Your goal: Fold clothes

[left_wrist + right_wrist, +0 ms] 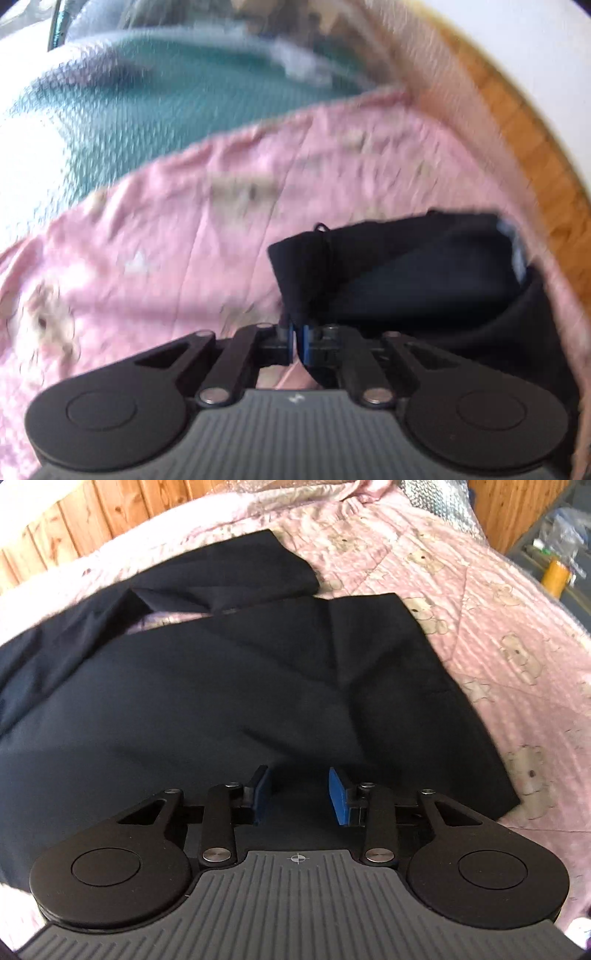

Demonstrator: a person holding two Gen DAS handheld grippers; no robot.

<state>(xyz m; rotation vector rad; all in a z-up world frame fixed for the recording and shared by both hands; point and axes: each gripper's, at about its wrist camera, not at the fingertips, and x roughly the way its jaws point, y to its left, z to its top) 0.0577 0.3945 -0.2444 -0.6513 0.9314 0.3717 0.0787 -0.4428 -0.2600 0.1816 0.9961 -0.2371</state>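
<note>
A black garment (221,686) lies spread on a pink bear-print bedspread (498,635), with a sleeve folded across its far side. My right gripper (300,794) hovers just above the garment's near part, its blue pads apart and empty. In the blurred left wrist view my left gripper (295,343) is shut, pinching a corner of the black garment (406,266), which rises from the jaws and drapes to the right over the bedspread (184,240).
A teal and white knitted blanket (129,99) lies beyond the pink bedspread. A wooden plank wall (92,520) runs behind the bed. A wooden edge (535,155) curves along the right. Shelves with clutter (557,554) stand far right.
</note>
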